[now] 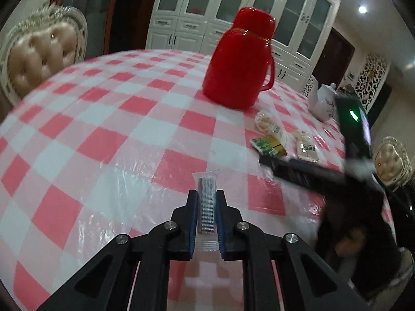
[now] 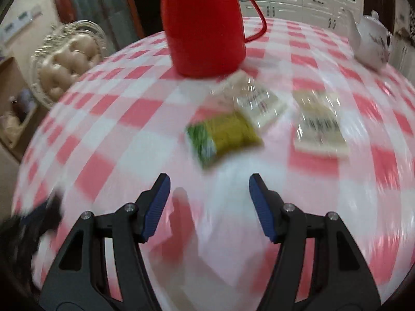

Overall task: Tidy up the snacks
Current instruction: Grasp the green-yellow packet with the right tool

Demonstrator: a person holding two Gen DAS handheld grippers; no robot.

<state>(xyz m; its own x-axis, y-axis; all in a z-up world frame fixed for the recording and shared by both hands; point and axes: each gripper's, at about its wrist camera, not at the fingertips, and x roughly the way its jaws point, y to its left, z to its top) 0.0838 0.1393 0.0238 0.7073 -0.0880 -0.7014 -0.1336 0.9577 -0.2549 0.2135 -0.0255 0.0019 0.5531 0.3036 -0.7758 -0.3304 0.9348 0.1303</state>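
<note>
My left gripper [image 1: 207, 194] is shut on a small clear-wrapped grey snack packet [image 1: 206, 202], held edge-on above the checked table. To its right lie a green and yellow snack packet [image 1: 268, 146] and two pale clear-wrapped packets [image 1: 269, 128] [image 1: 307, 146]. The right gripper shows there as a blurred black shape [image 1: 311, 171]. In the right wrist view, my right gripper [image 2: 209, 191] is open and empty above the table, just short of the green and yellow packet [image 2: 223, 136]. The pale packets [image 2: 256, 103] [image 2: 320, 127] lie beyond it.
A tall red thermos jug [image 1: 240, 64] [image 2: 205, 26] stands on the pink and white checked tablecloth [image 1: 103, 129] behind the packets. A white teapot [image 1: 324, 102] [image 2: 371, 44] sits at the far right. Tufted chairs [image 1: 39, 57] stand around the table.
</note>
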